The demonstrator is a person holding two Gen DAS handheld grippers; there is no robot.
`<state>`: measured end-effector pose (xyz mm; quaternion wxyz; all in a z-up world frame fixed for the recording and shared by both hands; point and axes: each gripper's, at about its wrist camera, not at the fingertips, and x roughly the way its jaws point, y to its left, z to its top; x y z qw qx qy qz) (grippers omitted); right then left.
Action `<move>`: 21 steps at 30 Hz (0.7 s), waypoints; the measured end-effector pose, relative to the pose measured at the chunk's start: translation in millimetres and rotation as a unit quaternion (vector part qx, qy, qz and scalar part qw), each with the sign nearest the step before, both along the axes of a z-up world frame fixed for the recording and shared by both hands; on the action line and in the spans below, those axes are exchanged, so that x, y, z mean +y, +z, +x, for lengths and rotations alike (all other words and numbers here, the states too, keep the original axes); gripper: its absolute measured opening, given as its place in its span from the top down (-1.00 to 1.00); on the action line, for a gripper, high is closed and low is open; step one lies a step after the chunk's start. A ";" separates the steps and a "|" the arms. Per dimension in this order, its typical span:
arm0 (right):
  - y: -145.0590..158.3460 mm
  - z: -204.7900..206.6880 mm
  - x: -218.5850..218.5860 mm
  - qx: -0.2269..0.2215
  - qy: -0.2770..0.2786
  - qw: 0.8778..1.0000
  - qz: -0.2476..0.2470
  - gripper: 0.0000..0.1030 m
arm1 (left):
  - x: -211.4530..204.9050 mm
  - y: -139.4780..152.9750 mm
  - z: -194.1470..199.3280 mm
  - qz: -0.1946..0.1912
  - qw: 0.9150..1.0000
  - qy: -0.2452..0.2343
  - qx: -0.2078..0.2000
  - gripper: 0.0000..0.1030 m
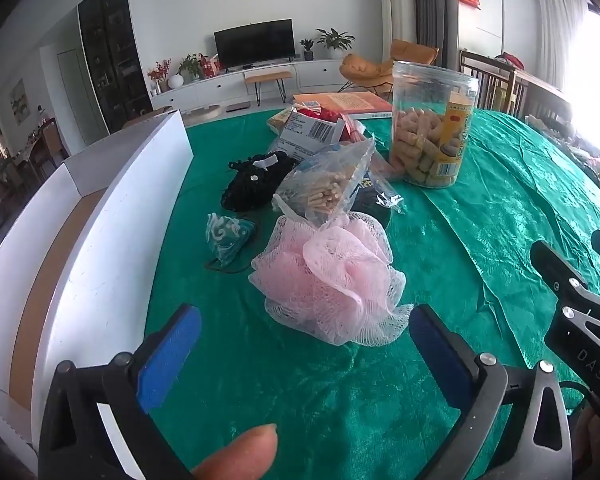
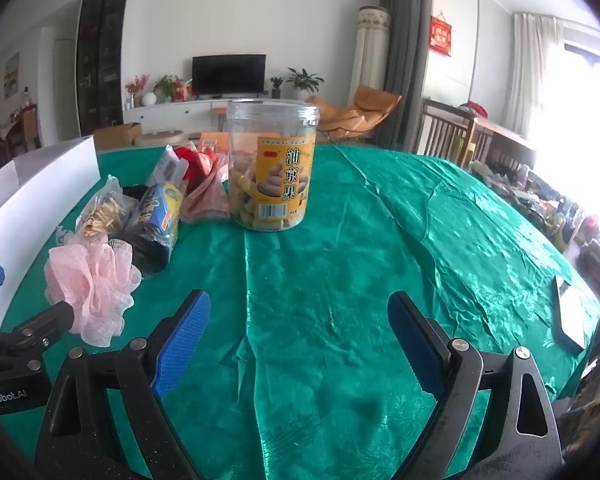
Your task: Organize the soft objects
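A pink mesh bath pouf (image 1: 332,280) lies on the green tablecloth (image 1: 480,240), just ahead of my left gripper (image 1: 304,320), which stands open with its blue pads either side of empty cloth. Behind the pouf lie a teal patterned pouch (image 1: 226,238), a black knitted item (image 1: 256,180) and a clear bag of sticks (image 1: 324,188). In the right wrist view the pouf (image 2: 92,284) sits at the left, and my right gripper (image 2: 300,312) is open over bare cloth. The right gripper's black frame (image 1: 576,312) shows at the left view's right edge.
An open white box (image 1: 100,216) with a brown floor stands at the left. A tall clear jar of snacks (image 2: 272,168) stands mid-table, with packets (image 2: 204,184) and a book (image 1: 344,104) behind. A flat white thing (image 2: 570,316) lies at the table's right edge. A fingertip (image 1: 240,456) shows below.
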<state>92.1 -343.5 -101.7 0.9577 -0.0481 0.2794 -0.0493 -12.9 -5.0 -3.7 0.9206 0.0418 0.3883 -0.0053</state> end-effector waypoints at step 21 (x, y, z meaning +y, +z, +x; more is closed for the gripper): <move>0.6 -0.5 -2.4 0.001 0.000 1.000 0.006 -0.79 | 1.4 -5.3 -7.0 0.006 1.000 -0.003 0.003 -1.00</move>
